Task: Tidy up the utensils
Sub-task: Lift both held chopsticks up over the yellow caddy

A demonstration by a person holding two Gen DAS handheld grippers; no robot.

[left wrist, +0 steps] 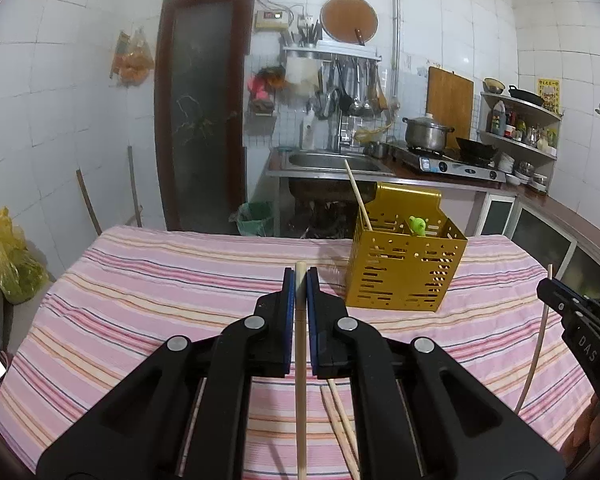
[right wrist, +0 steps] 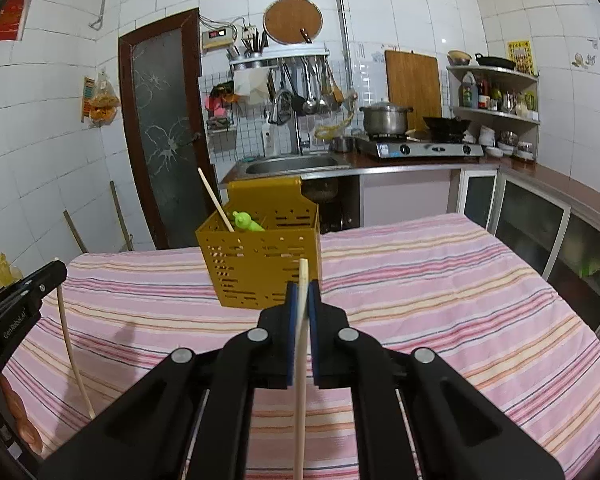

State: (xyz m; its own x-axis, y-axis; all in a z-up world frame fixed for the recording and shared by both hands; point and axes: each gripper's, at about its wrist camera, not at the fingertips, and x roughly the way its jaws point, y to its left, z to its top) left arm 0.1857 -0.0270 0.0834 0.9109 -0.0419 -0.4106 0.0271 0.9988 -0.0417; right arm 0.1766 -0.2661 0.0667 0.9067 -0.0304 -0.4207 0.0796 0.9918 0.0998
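Your left claw (left wrist: 300, 280) is clamped on a pale wooden chopstick (left wrist: 301, 380), right claw (right wrist: 303, 294) on another (right wrist: 300, 380). Perforated gold metal caddy (left wrist: 404, 268) stands near the far edge of the pink-striped tabletop (left wrist: 140, 280).

This is a home kitchen: it has a sink (right wrist: 290, 165), a stove (right wrist: 420, 148) with a pot (right wrist: 384, 118), and white wall tiles (right wrist: 52, 128)

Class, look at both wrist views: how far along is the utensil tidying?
Done: one chopstick and a green utensil stand in the gold holder. In hand: the left tongs and right tongs each clamp a chopstick. Left: loose chopsticks lie on the striped cloth.
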